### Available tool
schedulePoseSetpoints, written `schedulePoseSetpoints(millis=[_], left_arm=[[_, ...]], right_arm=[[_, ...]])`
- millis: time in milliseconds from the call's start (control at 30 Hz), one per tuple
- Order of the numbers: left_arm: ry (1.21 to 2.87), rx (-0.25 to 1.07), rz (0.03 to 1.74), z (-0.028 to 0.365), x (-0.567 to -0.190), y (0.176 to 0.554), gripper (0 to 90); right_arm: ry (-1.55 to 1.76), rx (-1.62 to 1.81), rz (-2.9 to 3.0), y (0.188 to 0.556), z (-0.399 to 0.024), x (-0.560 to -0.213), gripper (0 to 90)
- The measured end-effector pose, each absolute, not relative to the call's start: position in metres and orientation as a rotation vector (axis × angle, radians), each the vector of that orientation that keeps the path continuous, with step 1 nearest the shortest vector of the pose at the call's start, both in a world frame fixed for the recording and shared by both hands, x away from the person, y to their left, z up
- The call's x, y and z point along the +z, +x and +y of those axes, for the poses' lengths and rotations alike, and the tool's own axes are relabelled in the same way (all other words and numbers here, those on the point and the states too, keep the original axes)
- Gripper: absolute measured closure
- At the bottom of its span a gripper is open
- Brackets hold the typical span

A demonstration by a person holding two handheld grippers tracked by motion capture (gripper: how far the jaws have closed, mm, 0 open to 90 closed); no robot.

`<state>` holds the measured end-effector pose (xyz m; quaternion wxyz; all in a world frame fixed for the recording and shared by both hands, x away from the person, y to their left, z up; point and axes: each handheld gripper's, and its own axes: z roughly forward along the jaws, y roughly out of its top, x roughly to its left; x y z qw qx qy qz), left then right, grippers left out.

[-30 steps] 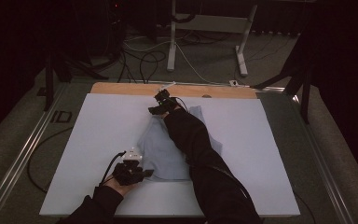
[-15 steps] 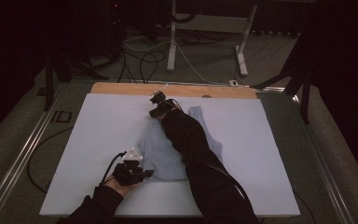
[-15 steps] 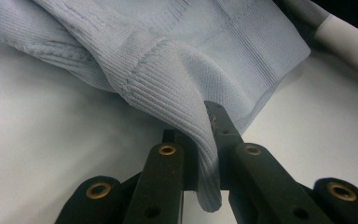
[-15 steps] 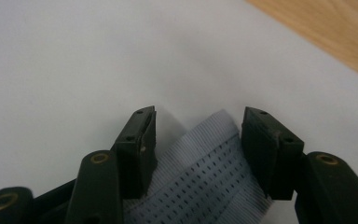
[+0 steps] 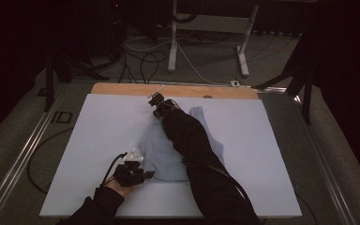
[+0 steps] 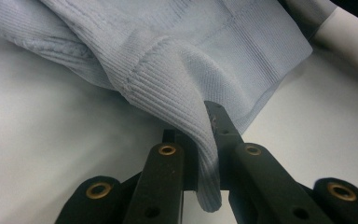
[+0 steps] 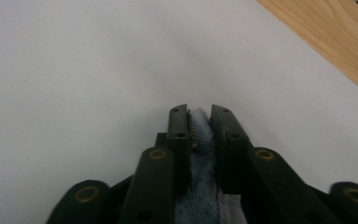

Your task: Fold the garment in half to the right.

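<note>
Left gripper (image 5: 143, 174) sits near the front edge of the white table cover (image 5: 98, 140), jaws clamped on the ribbed hem of the pale blue knit garment (image 5: 168, 154). Left gripper view gives the detail: the hem fold (image 6: 205, 158) drops between the two black jaws and is pinched there, with the rest of the garment bunched up behind; the high view has this as a dark blob at the garment's near-left corner. Right gripper (image 5: 155, 101) is out at the far end of the garment, close to the bare wooden strip (image 5: 122, 89) of the table. Its jaws have just been closing, and the right gripper view (image 7: 200, 116) has blue knit fabric (image 7: 200, 135) squeezed between them, tips over plain white cover with the wood at upper right. High view can't confirm that grip, as the dark sleeve (image 5: 187, 140) lies across the garment and hides the middle of it. High view alone gives the layout: garment lying roughly centre of the table, stretched between the two grippers, one strap-like part (image 5: 199, 117) sticking out past the sleeve on the right.
</note>
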<state>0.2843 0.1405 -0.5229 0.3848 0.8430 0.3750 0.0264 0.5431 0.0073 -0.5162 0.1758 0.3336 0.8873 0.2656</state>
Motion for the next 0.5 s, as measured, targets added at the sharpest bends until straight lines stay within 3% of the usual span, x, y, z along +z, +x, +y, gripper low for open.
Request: schedulePoseSetpoints(millis=[233,500], left_arm=[[2.131,0.069,0.966,0.141,-0.522,0.284,86.1],[2.119,0.068,0.96,0.141,-0.518,0.283,86.2]], right_arm=[[0.928,0.758,2.497,0.541,0.007,-0.512,87.4],[0.911,0.804,2.455,0.541,-0.002,-0.494,87.8]])
